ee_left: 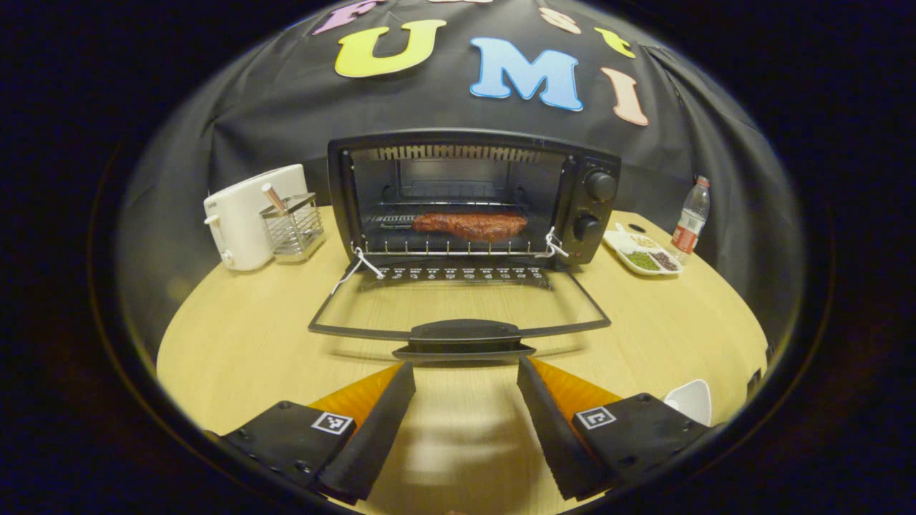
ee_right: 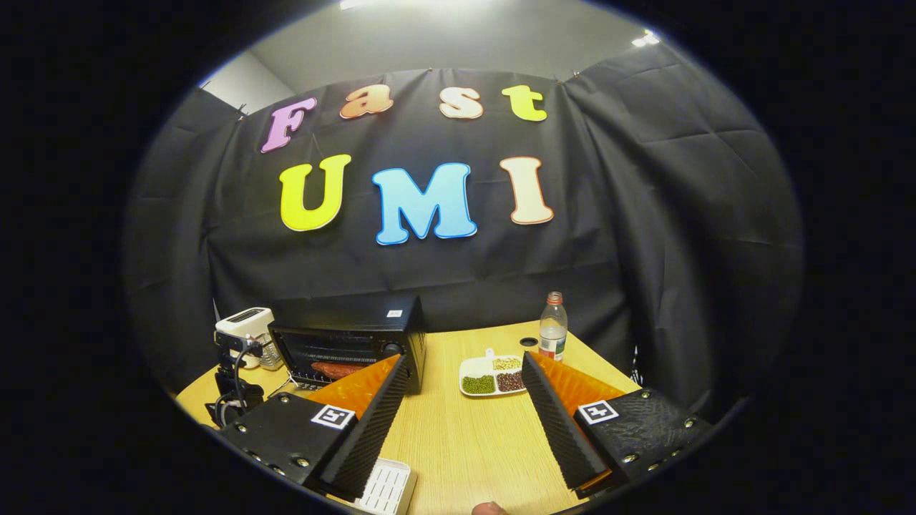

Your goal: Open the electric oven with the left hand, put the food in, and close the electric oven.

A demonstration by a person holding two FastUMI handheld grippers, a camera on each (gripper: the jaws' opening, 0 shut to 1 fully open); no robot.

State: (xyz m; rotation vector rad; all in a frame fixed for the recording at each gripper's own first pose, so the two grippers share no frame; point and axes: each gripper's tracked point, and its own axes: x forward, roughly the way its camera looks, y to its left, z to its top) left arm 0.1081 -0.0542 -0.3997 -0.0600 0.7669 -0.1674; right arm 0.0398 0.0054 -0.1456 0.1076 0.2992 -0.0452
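While oven door (ee_left: 458, 315) lies open, left hand-held gripper (ee_left: 465, 375) wide apart, empty, right hand-held gripper (ee_right: 465, 372) likewise.

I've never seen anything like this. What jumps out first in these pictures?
The black electric oven at the back of the round wooden table stands with its glass door folded down flat, and a reddish slab of meat lies on the rack inside. Just in front of the door's handle, the left tool is open and holds nothing. A white toaster sits left of the oven, a divided dish of beans right.
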